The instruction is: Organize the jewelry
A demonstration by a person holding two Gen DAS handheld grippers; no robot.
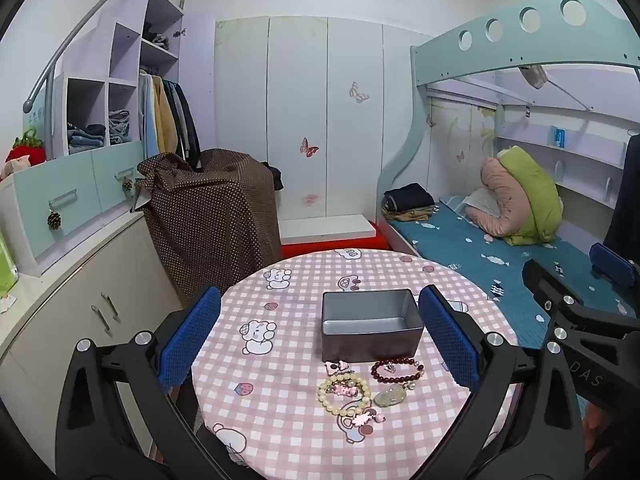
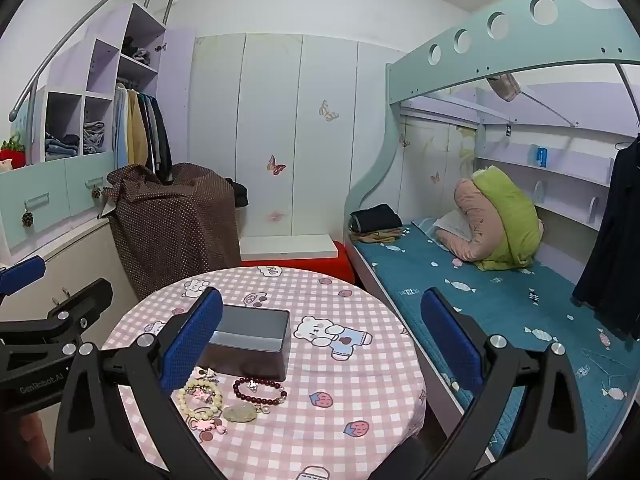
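Barely begun: empty grey metal tin (image 1: 372,330), cream bead bracelet (image 1: 344,394), dark red bead bracelet (image 1: 396,370) loose on desk, both jaws spread.

Matt grey metal box (image 1: 372,330), checked cloth tablecloth (image 1: 288,412), glossy beaded bracelets (image 1: 397,369), textured blue claw pads (image 1: 188,338)

Grey metal tin (image 1: 372,326), open, upright on the bench. Just in front: cream bead bracelet (image 1: 343,395) with pink charms, dark red bead bracelet (image 1: 397,369), pale green pendant (image 1: 390,397), lying flat.
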